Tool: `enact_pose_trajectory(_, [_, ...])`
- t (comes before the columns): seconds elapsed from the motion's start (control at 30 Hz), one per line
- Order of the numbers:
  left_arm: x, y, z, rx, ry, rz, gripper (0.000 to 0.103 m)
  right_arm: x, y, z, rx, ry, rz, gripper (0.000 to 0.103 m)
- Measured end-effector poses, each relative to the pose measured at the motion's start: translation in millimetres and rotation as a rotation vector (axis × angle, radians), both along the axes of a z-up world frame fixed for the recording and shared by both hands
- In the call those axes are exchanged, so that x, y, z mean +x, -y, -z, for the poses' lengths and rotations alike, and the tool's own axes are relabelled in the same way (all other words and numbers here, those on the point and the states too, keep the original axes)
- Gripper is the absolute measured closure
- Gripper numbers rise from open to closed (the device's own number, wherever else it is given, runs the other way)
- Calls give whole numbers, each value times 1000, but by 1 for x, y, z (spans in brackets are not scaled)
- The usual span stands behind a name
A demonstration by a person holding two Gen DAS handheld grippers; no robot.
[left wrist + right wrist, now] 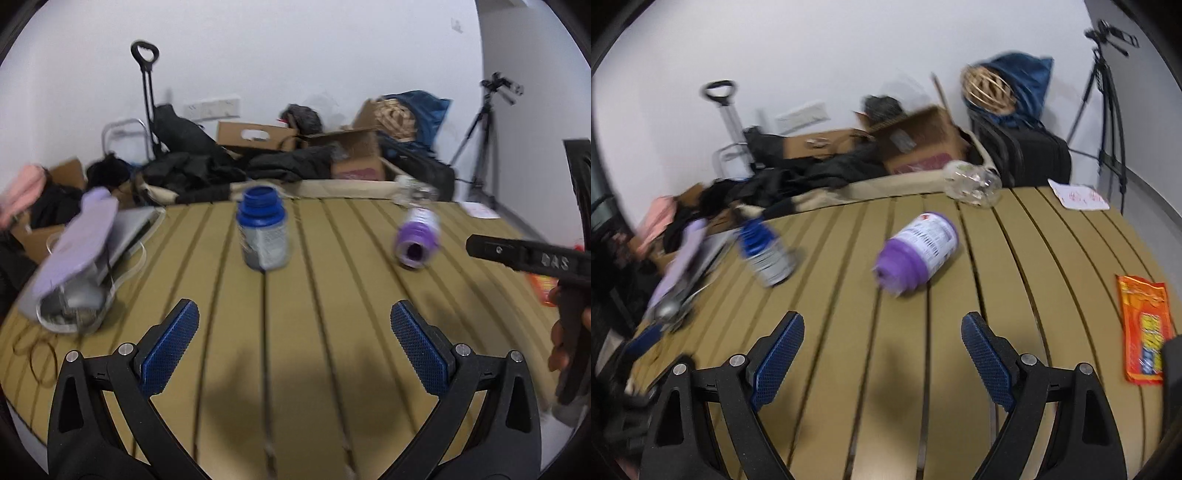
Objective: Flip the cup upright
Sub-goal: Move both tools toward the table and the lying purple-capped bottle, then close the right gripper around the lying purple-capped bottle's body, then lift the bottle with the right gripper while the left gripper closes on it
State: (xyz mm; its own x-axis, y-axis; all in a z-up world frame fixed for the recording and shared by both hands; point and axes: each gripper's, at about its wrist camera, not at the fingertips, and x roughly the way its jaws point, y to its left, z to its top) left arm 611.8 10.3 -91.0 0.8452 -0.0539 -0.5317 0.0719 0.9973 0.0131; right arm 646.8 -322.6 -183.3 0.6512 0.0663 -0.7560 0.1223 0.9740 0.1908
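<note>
A purple cup with a white label [918,254] lies on its side on the slatted tan table [1052,258], its mouth toward me. In the left wrist view it [417,242] lies at the right. A blue cup with a grey label [263,229] stands upright at the table's middle; in the right wrist view it [766,251] shows at the left. My left gripper [295,332] is open and empty, well short of the blue cup. My right gripper [882,343] is open and empty, just short of the purple cup. Both views are motion-blurred.
A clear glass jar [971,182] lies at the table's far edge. An orange snack packet [1145,328] lies at the right, a paper [1078,197] at the far right corner. A lilac-covered bundle [85,251] and hair ties [37,354] sit at the left. Boxes and bags lie beyond.
</note>
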Motion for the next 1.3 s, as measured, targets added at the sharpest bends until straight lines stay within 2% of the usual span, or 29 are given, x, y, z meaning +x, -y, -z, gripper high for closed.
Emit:
enact_pose_trajectory(0.07, [19, -2, 10, 5, -10, -19, 0, 25, 2, 13, -10, -2, 35, 12])
enact_pose_trajectory(0.17, [43, -8, 18, -33, -48, -19, 0, 55, 5, 26, -60, -8, 114, 12])
enact_pose_trajectory(0.27, [61, -6, 22, -53, -81, -4, 0, 83, 11, 44, -52, -50, 160, 12])
enact_pose_trajectory(0.3, [65, -4, 23, -46, -87, 7, 0, 89, 14, 49, -46, -68, 178, 12])
enact_pose_trajectory(0.37, [68, 1, 23, -24, -84, 23, 0, 95, 24, 62, 32, -95, 181, 12])
enact_pose_trajectory(0.43, [70, 3, 21, -13, -71, 38, 0, 96, 24, 68, 82, -120, 119, 27])
enact_pose_trajectory(0.47, [71, 3, 20, -13, -63, 44, 0, 94, 18, 69, 81, -119, 39, 33])
enact_pose_trajectory(0.57, [76, 4, 22, -27, -56, 60, 0, 73, -8, 66, 69, -120, -236, 33])
enact_pose_trajectory(0.67, [78, 10, 28, -74, -95, 135, 0, 34, -35, 63, 6, -132, -472, 33])
enact_pose_trajectory(0.77, [83, 18, 29, -163, -127, 206, 0, 7, -49, 59, -36, -121, -591, 33])
enact_pose_trajectory(0.83, [87, 29, 28, -182, -120, 215, 2, -3, -52, 57, -50, -110, -634, 33])
enact_pose_trajectory(0.87, [90, 37, 28, -181, -125, 231, 3, -4, -53, 57, -57, -105, -643, 33])
enact_pose_trajectory(0.9, [94, 43, 28, -184, -135, 248, 12, -5, -52, 57, -57, -104, -652, 33])
enact_pose_trajectory(1.03, [107, 67, 26, -185, -183, 319, 35, -11, -50, 58, -51, -97, -681, 33])
enact_pose_trajectory(1.1, [116, 77, 30, -158, -215, 325, 58, -10, -44, 58, -54, -92, -669, 32])
enact_pose_trajectory(1.2, [123, 72, 37, -166, -248, 299, 62, -8, -28, 57, -40, -72, -609, 32])
enact_pose_trajectory(1.3, [117, 64, 38, -139, -227, 270, 62, -2, -6, 57, -16, -72, -512, 25])
